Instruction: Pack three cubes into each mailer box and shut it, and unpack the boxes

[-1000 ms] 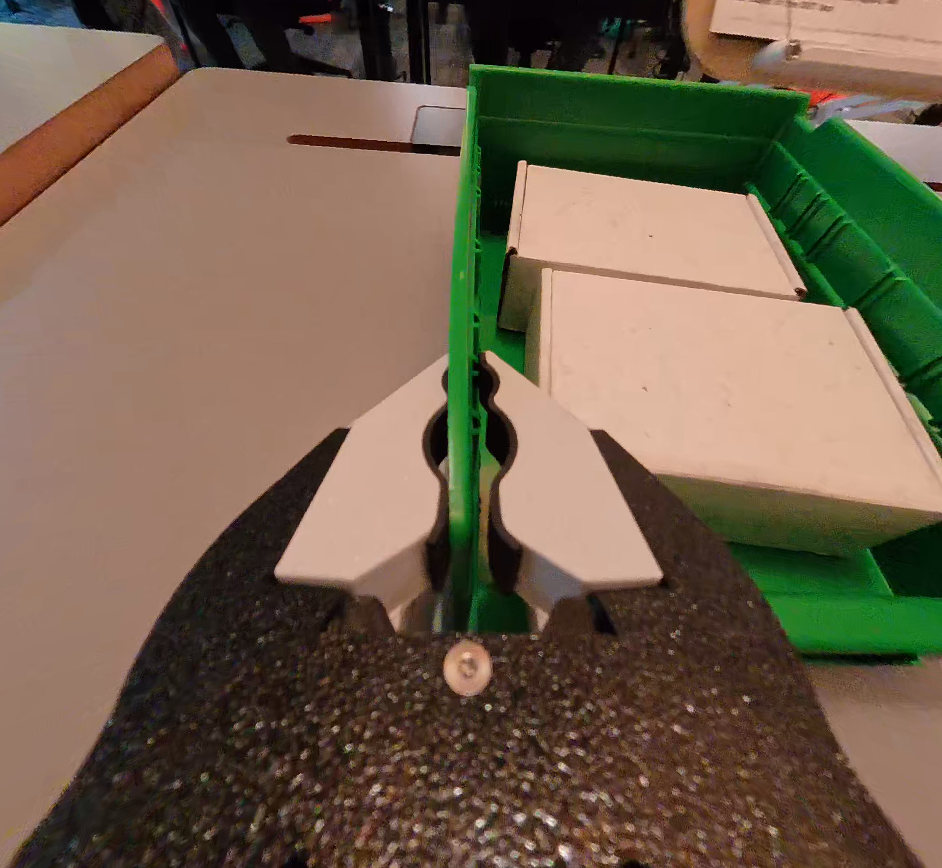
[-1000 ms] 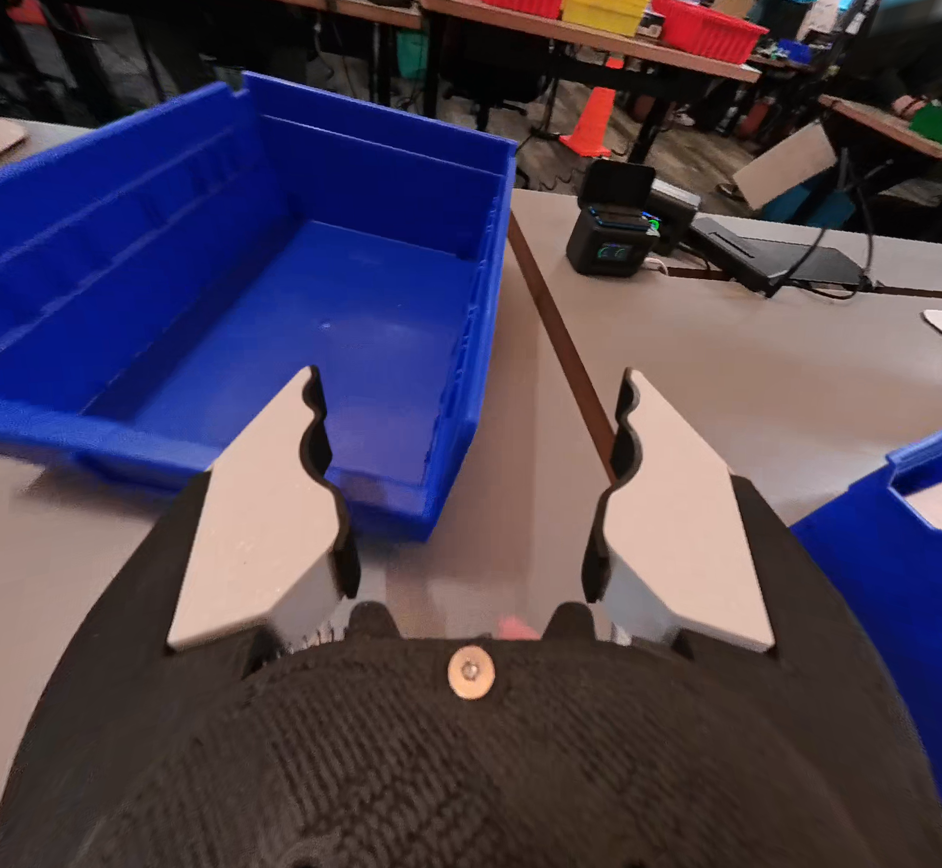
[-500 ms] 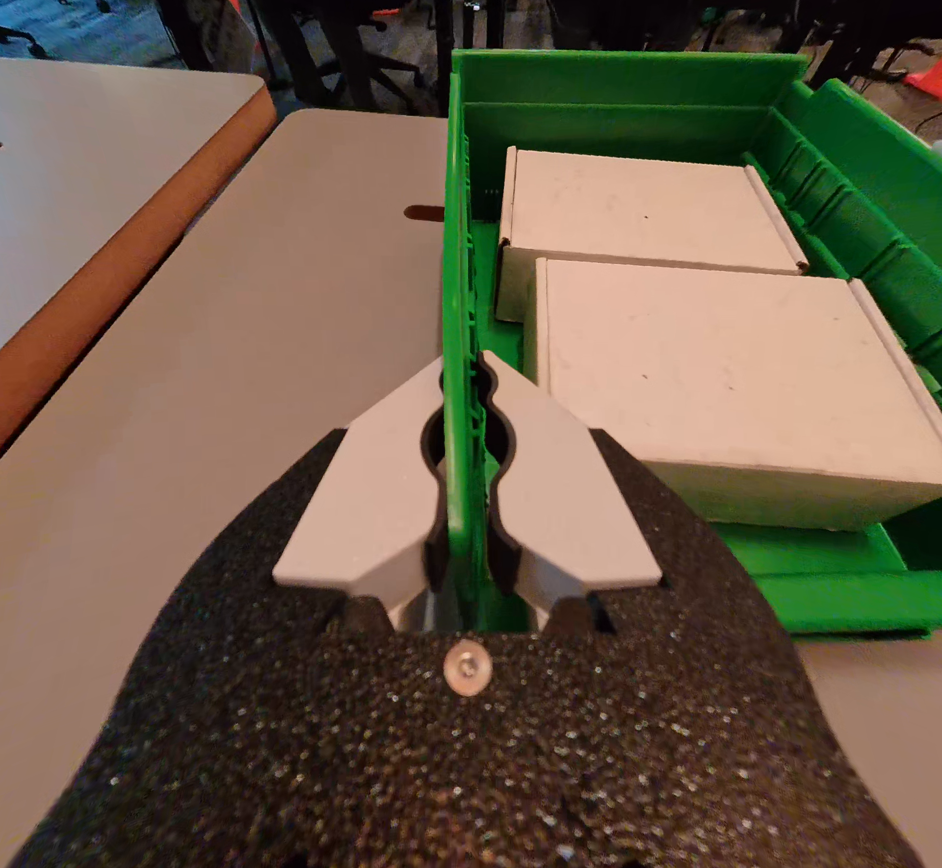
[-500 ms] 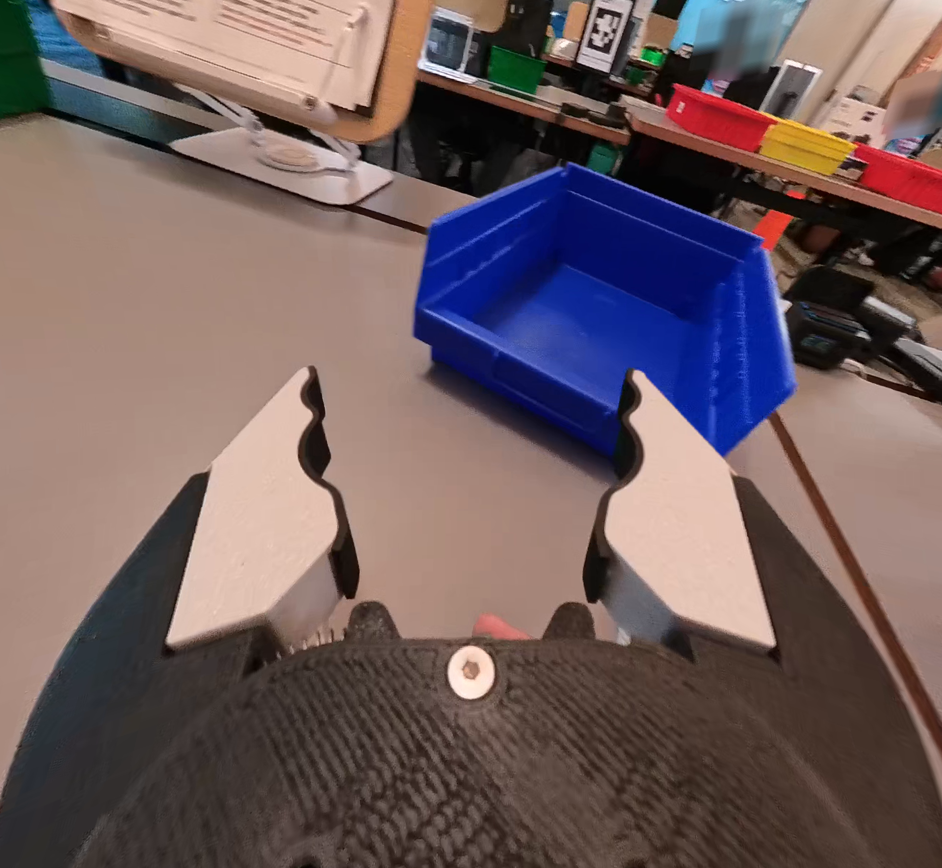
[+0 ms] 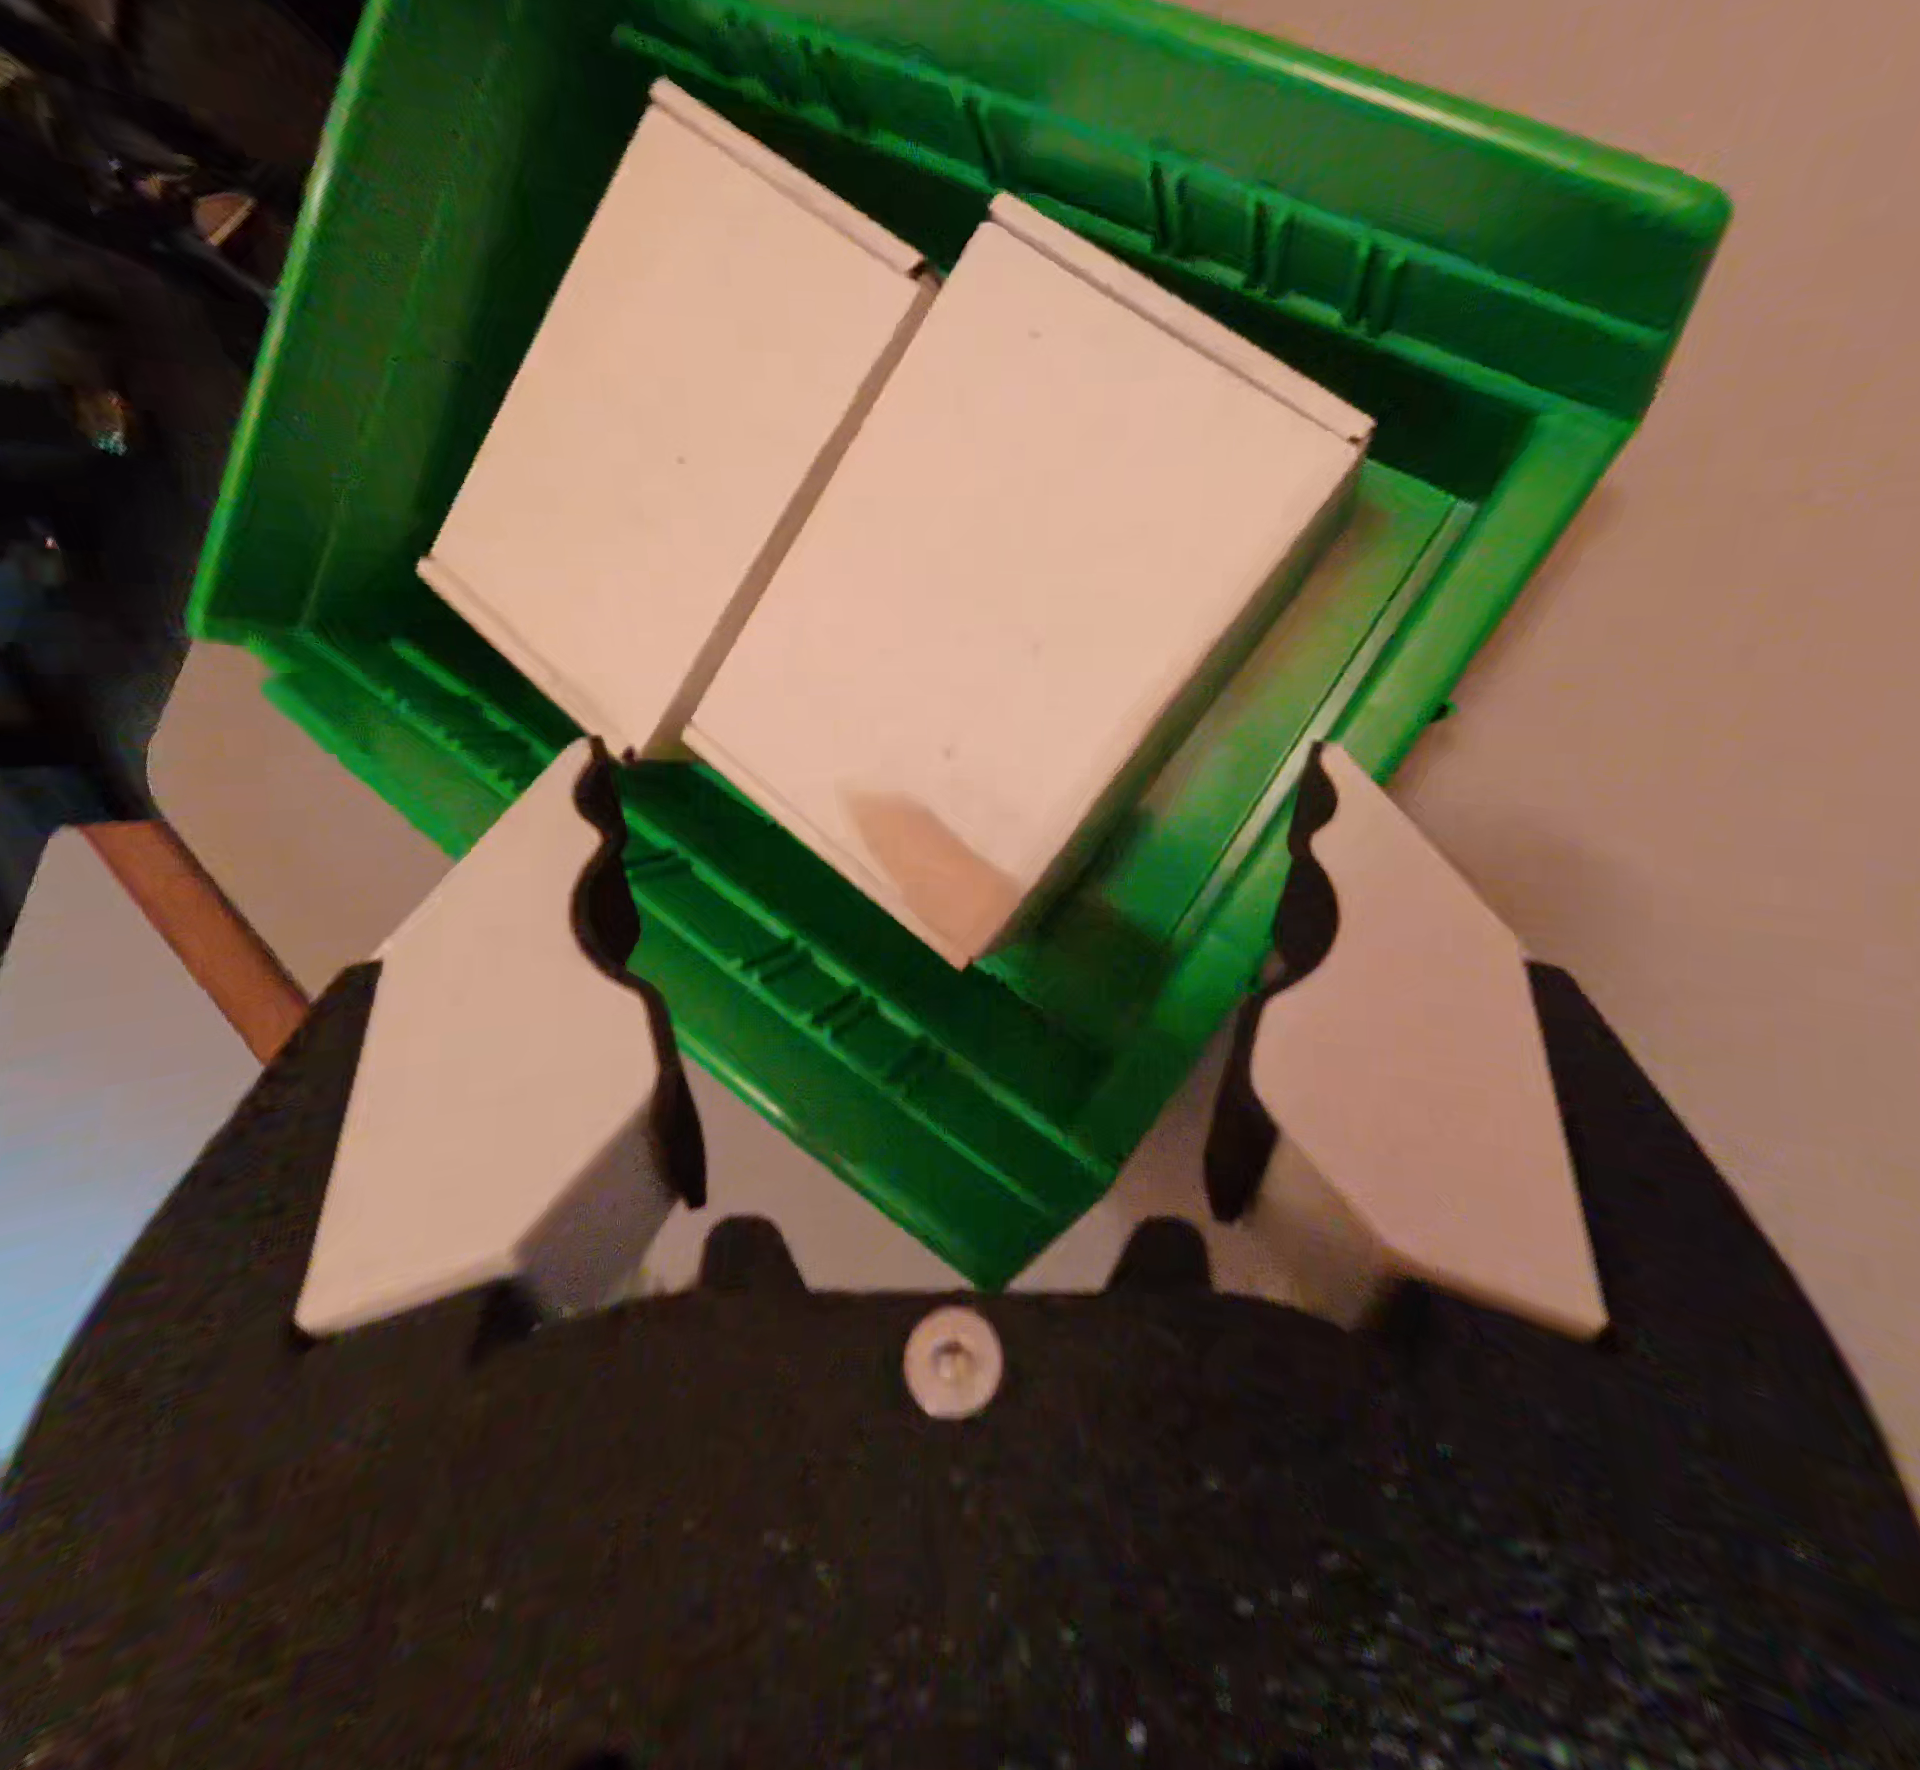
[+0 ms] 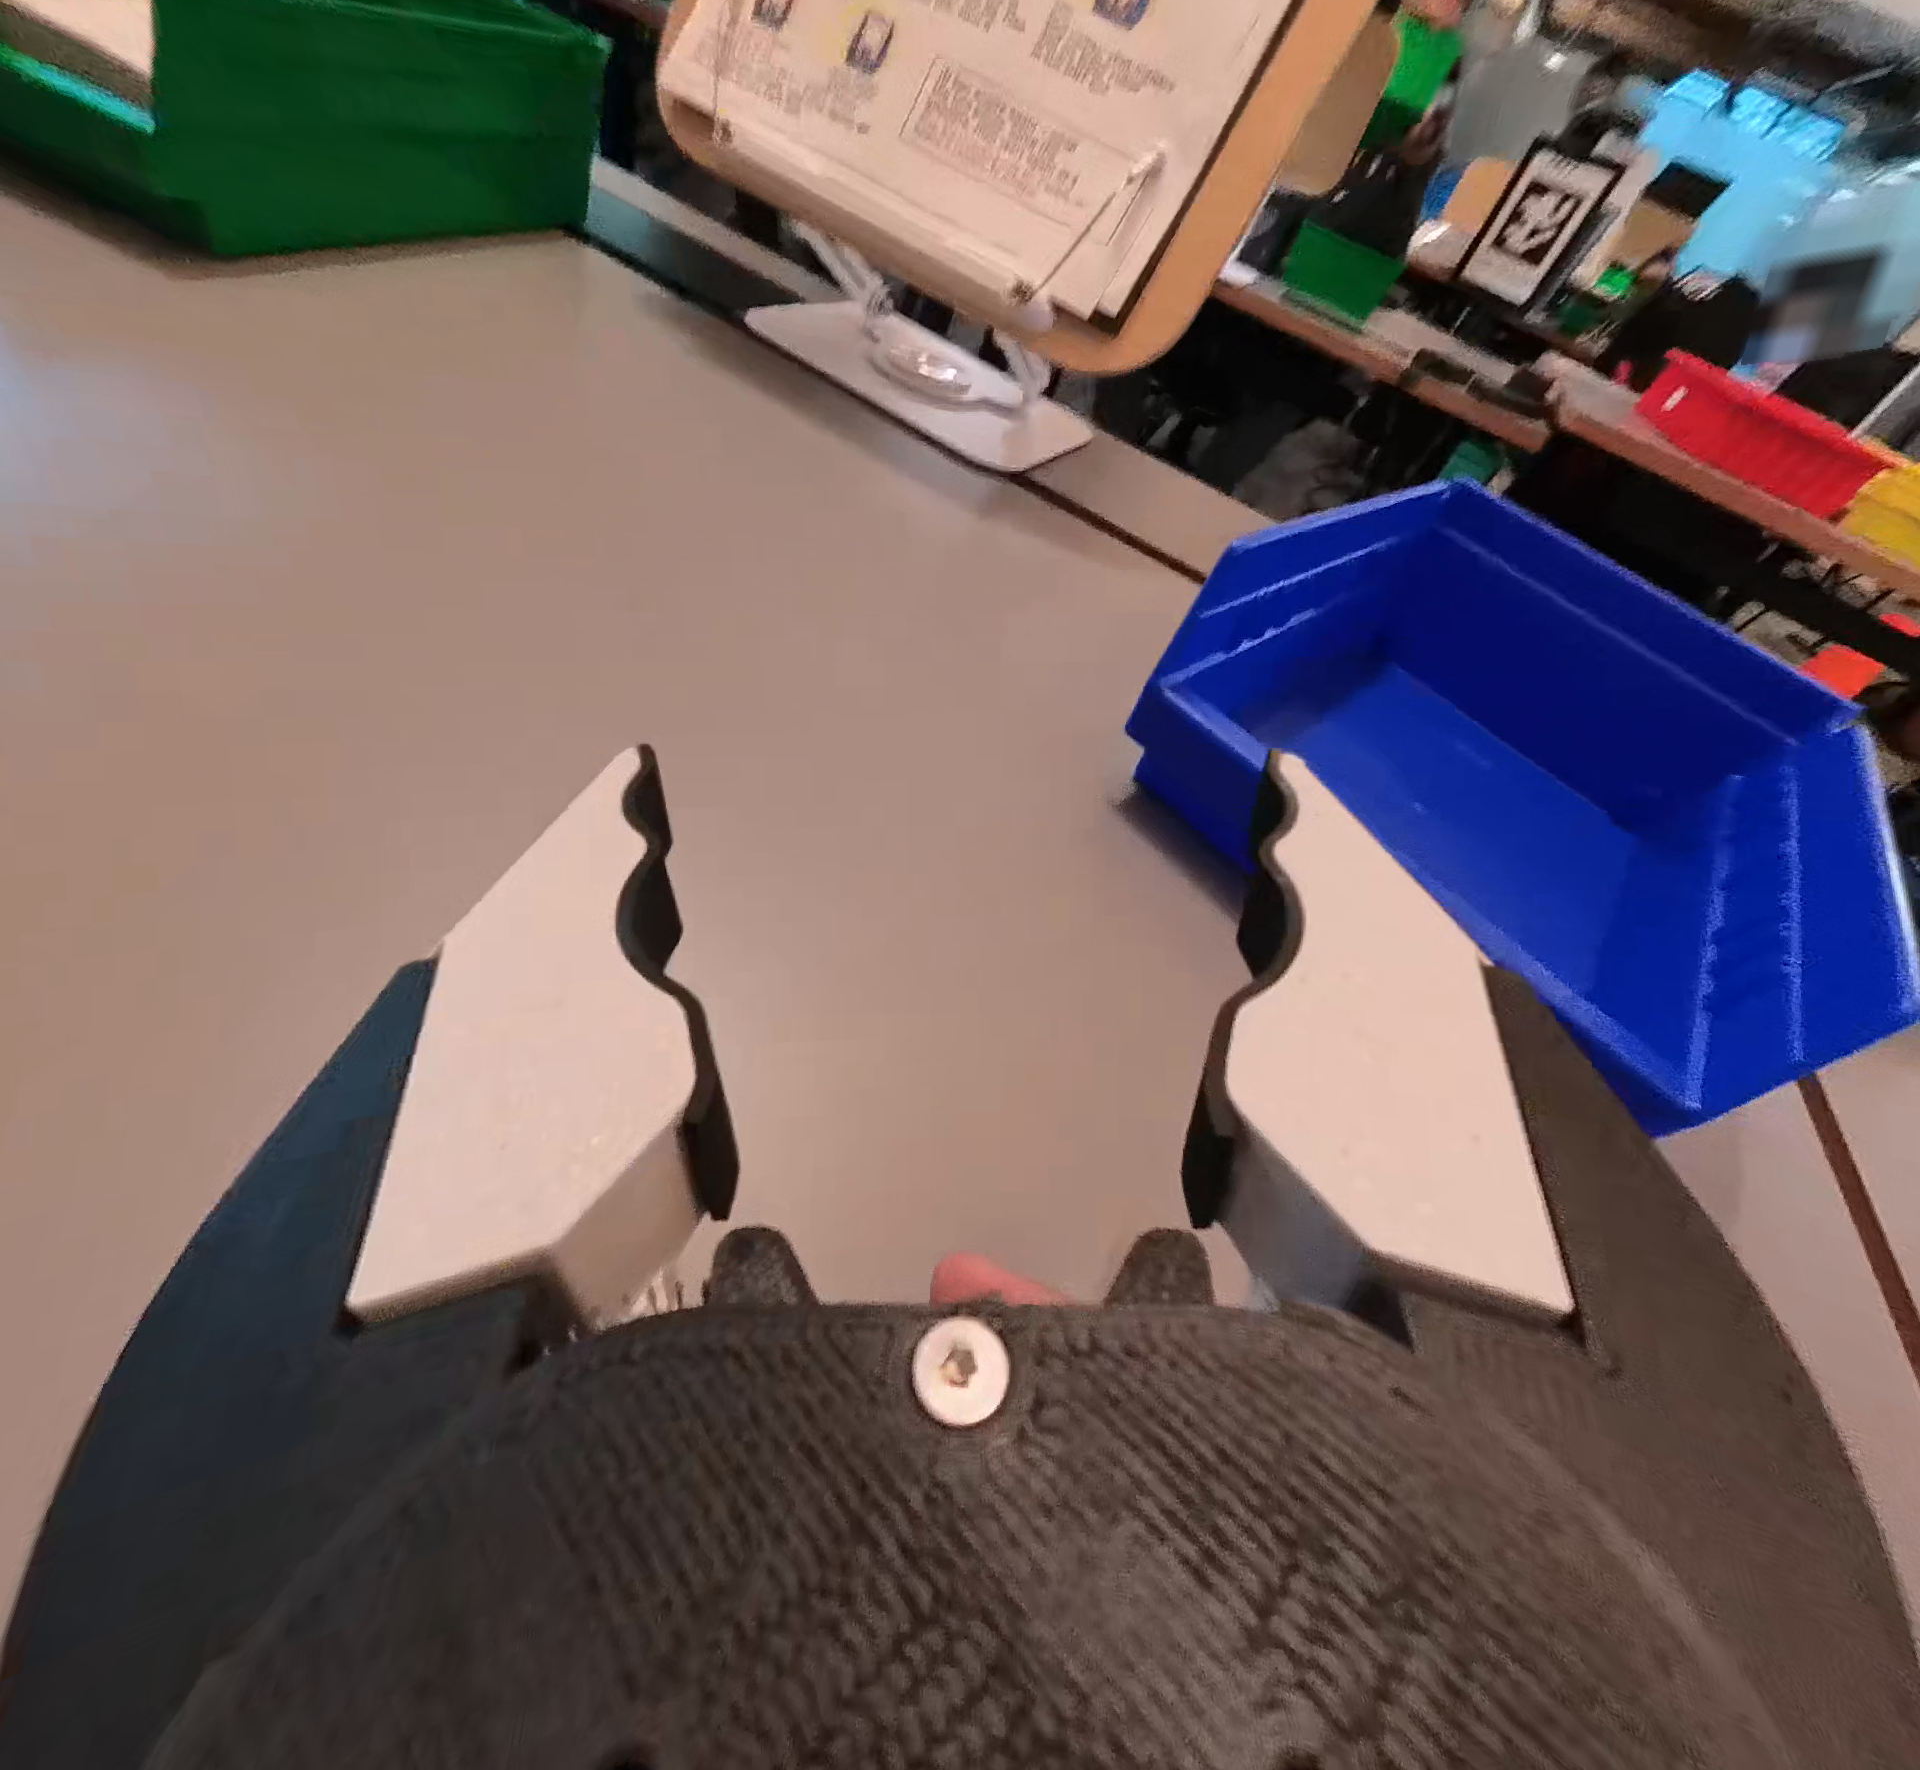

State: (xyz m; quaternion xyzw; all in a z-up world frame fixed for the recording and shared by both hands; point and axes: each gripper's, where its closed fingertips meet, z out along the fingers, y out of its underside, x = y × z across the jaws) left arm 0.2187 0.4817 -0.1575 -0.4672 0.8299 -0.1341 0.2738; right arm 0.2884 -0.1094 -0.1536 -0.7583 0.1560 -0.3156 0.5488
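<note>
- Your left gripper [image 5: 951, 899] hung spread wide, gripping nothing, above the green bin [image 5: 1351, 193] (two closed mailer boxes [image 5: 675, 432] [image 5: 1029, 536] side by side inside).
- Your right gripper [image 6: 956, 899] was likewise spread and empty over the table [image 6: 416, 577], blue bin [image 6: 1538, 785] nearby.

Dim, warm indoor light; wide-angle bending at edges.
Motion blur softens green bin [image 5: 436, 193]; glare patch on nearer mailer box [image 5: 914, 842]; background tables unfocused.

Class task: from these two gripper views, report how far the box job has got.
Done: two white boxes lie shut in the green bin. In hand: nothing; the left gripper above them and the right gripper over bare table are open. Left: the blue bin is empty; no cubes show.
</note>
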